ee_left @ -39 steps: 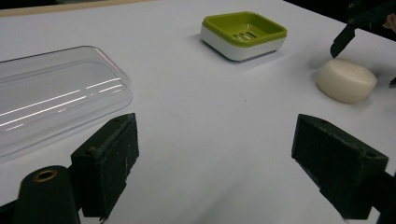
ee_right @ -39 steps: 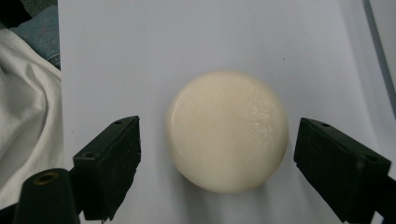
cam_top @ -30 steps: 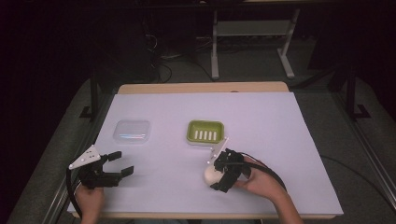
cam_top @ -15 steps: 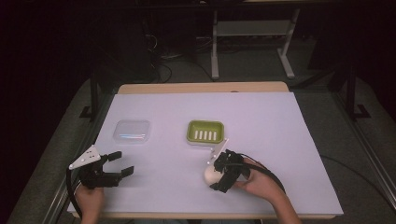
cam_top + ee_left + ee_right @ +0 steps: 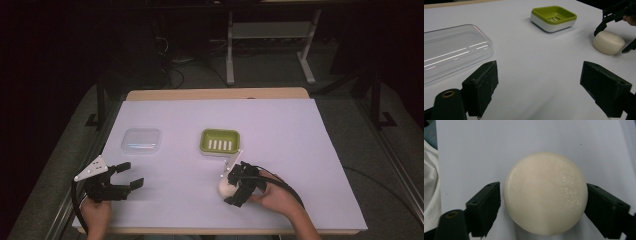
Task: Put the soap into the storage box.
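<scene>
On the table (image 5: 310,150) are 1 soap (image 5: 546,192), 1 green dish (image 5: 220,141) and 1 clear lid (image 5: 141,140). The soap lies near the front, right of the middle, between the right gripper's (image 5: 231,189) jaws, which have just been closing; the right jaw touches it, the left is a tiny bit off. The left gripper (image 5: 129,176), wide open and empty, has not moved.

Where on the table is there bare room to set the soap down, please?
The sheet lies bare right of the green soap dish, and also between the left gripper and the soap. It is crowded between dish and right gripper, whose fingers have been closing around the soap.
</scene>
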`<state>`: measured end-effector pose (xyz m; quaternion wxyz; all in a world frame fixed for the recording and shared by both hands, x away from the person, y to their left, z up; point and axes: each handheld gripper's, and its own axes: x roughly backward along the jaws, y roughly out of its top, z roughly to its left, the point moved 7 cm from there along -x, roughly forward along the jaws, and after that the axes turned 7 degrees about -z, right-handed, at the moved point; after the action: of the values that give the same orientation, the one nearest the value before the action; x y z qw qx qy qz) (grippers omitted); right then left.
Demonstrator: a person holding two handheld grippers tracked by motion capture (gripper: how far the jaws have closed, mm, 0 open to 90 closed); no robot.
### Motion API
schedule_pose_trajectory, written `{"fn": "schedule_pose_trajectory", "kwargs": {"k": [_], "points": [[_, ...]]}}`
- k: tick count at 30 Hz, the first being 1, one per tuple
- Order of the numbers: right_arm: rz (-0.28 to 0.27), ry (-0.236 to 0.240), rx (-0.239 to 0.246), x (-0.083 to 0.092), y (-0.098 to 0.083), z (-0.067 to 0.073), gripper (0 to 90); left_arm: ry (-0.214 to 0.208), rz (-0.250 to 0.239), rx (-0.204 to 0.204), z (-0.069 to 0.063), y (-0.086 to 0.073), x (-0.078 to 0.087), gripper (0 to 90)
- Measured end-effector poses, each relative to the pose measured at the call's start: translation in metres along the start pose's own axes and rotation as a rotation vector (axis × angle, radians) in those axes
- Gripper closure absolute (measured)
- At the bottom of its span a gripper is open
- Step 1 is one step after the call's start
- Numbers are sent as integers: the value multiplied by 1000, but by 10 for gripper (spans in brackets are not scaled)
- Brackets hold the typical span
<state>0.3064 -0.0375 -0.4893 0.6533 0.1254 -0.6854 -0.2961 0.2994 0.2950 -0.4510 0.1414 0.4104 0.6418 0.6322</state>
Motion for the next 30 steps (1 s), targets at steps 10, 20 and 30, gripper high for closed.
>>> {"fn": "schedule_pose_trajectory", "kwargs": {"k": [10, 20, 30], "points": [[4, -15, 11, -1, 0, 0, 205, -1, 0, 0, 0, 0, 0, 145], [8, -26, 17, -2, 0, 0, 224, 0, -1, 2, 0, 0, 0, 145], [15, -33, 23, -3, 0, 0, 228, -2, -1, 4, 0, 0, 0, 145]]}}
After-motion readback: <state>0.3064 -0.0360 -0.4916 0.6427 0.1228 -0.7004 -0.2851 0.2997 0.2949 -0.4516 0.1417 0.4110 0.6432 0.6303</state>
